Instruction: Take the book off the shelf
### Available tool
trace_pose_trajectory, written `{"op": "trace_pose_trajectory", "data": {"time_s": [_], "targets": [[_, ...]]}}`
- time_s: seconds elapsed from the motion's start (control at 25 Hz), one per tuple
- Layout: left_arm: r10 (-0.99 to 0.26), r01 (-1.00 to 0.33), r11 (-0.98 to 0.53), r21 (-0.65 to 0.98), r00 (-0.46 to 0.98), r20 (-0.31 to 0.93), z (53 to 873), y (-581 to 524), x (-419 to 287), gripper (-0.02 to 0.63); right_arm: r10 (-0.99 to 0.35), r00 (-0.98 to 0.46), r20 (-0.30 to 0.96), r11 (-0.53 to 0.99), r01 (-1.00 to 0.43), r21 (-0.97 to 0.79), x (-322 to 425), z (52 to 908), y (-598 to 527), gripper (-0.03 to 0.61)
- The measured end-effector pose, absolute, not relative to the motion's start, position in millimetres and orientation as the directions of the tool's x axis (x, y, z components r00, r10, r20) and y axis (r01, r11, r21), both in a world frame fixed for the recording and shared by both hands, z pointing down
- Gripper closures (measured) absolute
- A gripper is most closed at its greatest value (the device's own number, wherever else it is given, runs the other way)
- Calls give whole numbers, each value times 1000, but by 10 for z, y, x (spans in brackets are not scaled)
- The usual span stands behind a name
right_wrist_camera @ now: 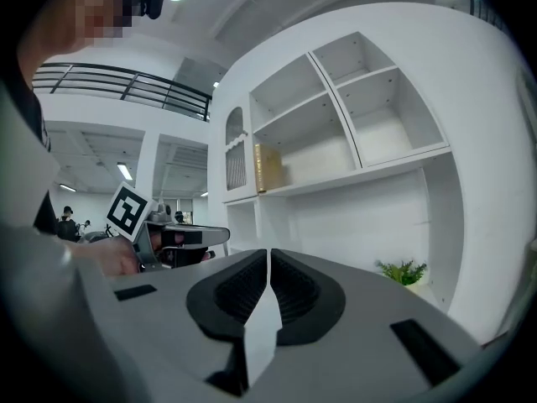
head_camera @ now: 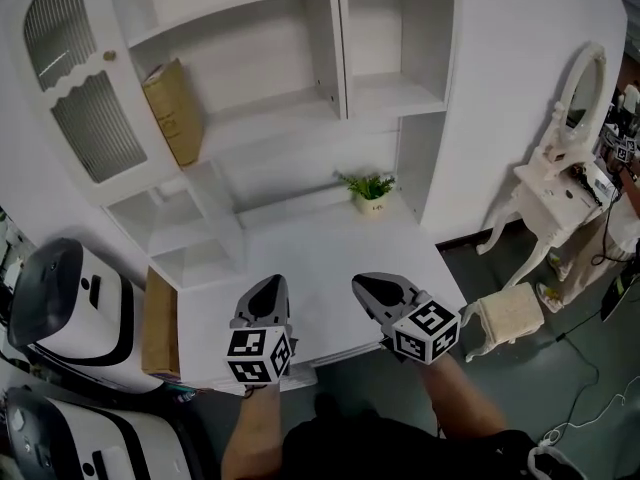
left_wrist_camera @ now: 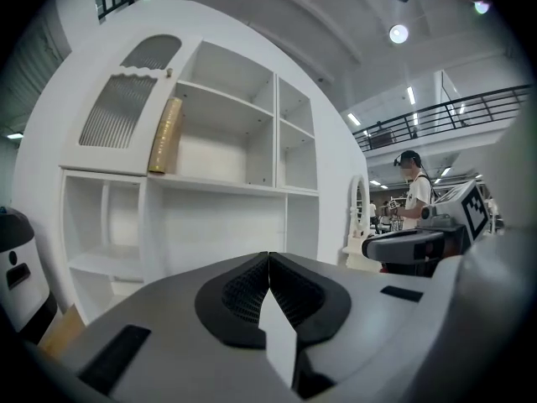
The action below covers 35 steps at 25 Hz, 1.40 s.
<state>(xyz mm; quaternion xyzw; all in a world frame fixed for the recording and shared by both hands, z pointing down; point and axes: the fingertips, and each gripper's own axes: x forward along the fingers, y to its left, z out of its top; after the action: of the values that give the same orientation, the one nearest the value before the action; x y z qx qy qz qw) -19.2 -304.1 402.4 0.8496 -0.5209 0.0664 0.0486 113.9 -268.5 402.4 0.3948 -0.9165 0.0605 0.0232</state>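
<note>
Book point(head_camera: 172, 111) on shelf point(head_camera: 280, 104), far frm grippers point(head_camera: 268, 288) point(head_camera: 368, 285)

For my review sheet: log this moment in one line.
stage: pre-reach | book: leaning on shelf, untouched | left gripper: shut, empty | right gripper: shut, empty
</note>
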Motion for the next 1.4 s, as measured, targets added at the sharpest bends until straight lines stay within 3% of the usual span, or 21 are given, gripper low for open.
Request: {"op": "trace_pose_trajectory", "data": {"time_s": [0.48, 0.64, 0.92, 1.16, 1.4], "targets": [[-854, -860, -509, -12, 504, 126, 3889, -3615, -346, 604, -718, -695, 25, 694, -719, -43, 831, 3780, -3210, 560], [-851, -860, -511, -7, 504, 149, 3980, -3768, -450, 604, -696, -717, -19, 717, -694, -69, 677, 3757, -3320, 462], [-887, -904, -428, 17, 424, 183, 4129, -3959, -592, 604, -654, -755, 42, 749, -655, -97, 665, 3935, -3590, 435], [-910, -933, -357, 42, 358, 210, 4206, -4099, -605, 604, -614, -789, -18, 785, -609, -113, 812, 3827, -3811, 305], [-919, -946, -322, 42, 323, 227, 4297, -4139, -899, 604, -591, -806, -5, 805, -590, -61, 415, 3741, -3947, 287]]}}
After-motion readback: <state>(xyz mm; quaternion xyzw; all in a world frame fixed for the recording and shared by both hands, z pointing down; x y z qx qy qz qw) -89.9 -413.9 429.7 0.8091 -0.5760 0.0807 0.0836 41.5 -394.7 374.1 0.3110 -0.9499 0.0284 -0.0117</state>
